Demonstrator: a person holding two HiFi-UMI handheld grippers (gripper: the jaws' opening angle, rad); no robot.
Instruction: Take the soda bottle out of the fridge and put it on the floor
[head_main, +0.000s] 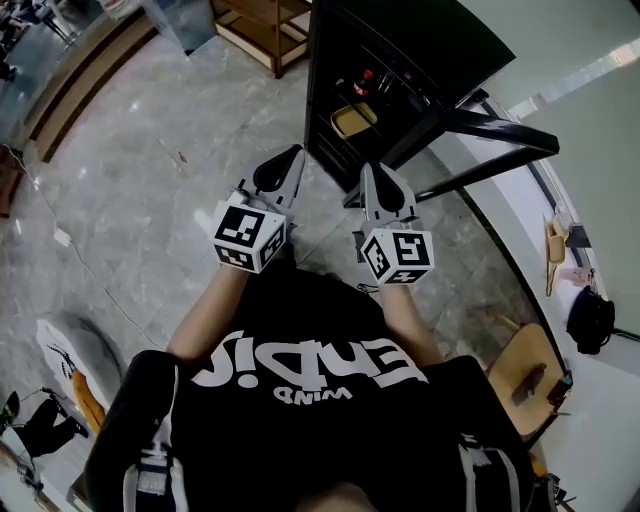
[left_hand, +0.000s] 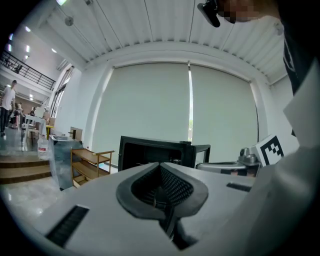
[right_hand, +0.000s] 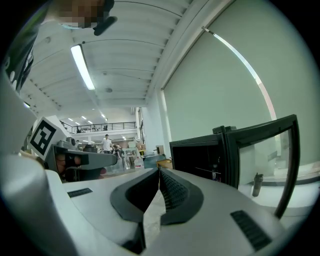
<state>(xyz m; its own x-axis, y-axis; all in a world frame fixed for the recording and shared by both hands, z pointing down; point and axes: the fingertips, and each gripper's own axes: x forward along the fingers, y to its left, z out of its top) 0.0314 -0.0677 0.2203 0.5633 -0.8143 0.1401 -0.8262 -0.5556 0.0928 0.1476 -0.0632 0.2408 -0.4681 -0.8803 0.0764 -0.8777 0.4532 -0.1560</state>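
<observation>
Fridge (head_main: 420, 40): black, standing on the grey floor (head_main: 150, 170), with its door (head_main: 497, 130) swung wide open to the right.
Bottle (head_main: 368, 76): inside the fridge on an upper shelf. Only a small red cap shows from here, so it is too small to be sure of more.
Yellow thing (head_main: 352, 118): inside the fridge, on the level below the bottle.
Left gripper (head_main: 296, 152): just in front of the fridge opening and aimed at it. Its 2 jaws are clenched tip to tip with nothing between them.
Right gripper (head_main: 368, 168): also in front of the fridge, near the foot of the door. Its 2 jaws are pressed together and hold nothing.
Person (head_main: 310, 400): in a black shirt, facing the fridge, with 1 gripper in each hand.
Rack (head_main: 262, 28): wooden, just left of the fridge.
Chair (head_main: 525, 385): wooden, well to the right of the fridge and behind the door.
</observation>
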